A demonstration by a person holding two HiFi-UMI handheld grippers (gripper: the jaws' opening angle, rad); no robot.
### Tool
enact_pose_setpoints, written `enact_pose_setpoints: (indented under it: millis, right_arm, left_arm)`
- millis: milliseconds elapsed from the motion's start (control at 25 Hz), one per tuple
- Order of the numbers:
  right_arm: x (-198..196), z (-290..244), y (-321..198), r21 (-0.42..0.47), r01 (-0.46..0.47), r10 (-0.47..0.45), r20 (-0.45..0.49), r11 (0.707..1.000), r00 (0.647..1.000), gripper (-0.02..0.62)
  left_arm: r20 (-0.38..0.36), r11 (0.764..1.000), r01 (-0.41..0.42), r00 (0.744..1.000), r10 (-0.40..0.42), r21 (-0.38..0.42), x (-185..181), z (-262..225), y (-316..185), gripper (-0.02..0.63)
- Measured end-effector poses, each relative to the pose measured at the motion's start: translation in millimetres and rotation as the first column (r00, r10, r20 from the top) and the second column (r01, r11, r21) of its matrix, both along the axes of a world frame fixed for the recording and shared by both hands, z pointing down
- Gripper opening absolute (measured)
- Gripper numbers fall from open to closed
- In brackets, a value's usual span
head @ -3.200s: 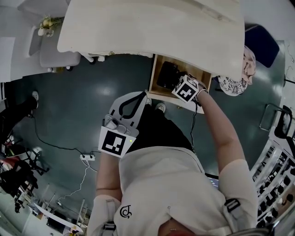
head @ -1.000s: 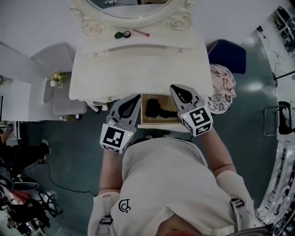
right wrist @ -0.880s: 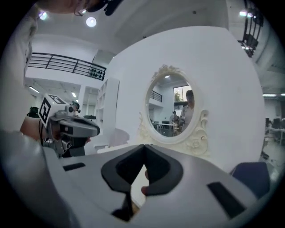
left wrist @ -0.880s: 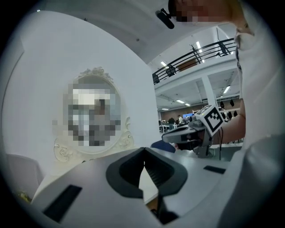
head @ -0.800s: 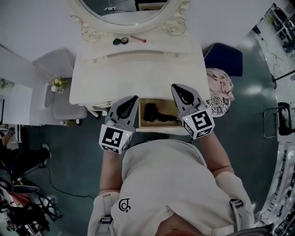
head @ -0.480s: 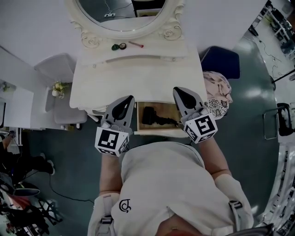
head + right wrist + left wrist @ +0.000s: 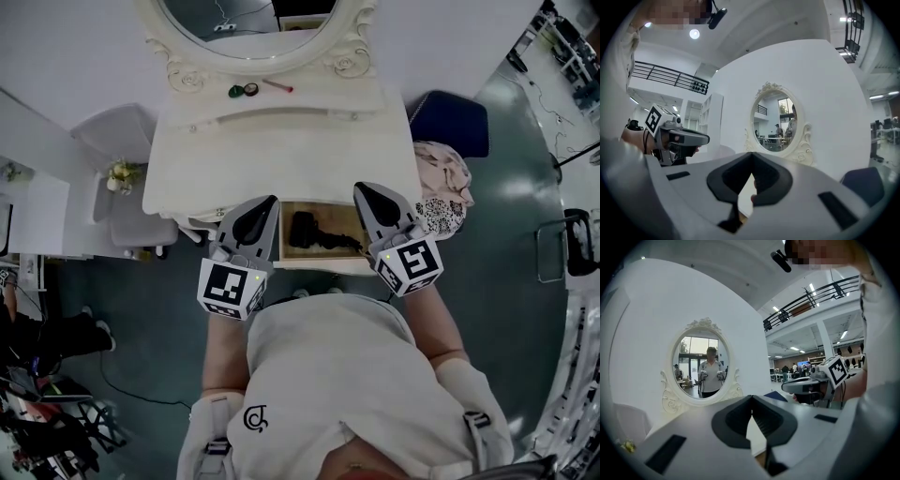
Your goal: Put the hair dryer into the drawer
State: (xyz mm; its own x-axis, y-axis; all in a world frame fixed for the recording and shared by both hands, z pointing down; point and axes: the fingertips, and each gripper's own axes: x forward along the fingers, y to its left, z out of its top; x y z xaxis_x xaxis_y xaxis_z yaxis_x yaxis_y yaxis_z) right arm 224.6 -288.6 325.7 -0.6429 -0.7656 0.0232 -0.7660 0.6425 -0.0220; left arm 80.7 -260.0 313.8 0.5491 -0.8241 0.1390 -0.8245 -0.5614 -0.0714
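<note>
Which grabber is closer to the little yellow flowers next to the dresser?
Left. In the head view, the left gripper is right of the flowers, at the open drawer's left edge. The right gripper is farther off, on the drawer's other side.

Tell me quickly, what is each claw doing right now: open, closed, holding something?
Left claw: closed, holding nothing.
Right claw: closed, holding nothing.

Ornate oval mirror (image 7: pixel 253 21) above white tabletop (image 7: pixel 281 150)
</note>
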Motion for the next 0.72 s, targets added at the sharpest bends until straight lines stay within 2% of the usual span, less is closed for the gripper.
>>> enact_pose_setpoints:
  millis: [240,720]
  right_arm:
    - [1.0,3.1,-2.6,0.043,-0.037,0.040,-0.063,0.998,0.997,0.003]
    - [-1.6,6.0,-4.6,0.019,-0.029,0.030,-0.055,0.999,0.998,0.003]
  left_arm:
    - [-0.016,1.000,0.008,1.000,-0.008,0.001,-1.2,-0.7,1.1,0.014]
    - [-0.022,1.000,0.008,1.000,-0.008,0.004,-3.9,-3.6,-4.2,0.014]
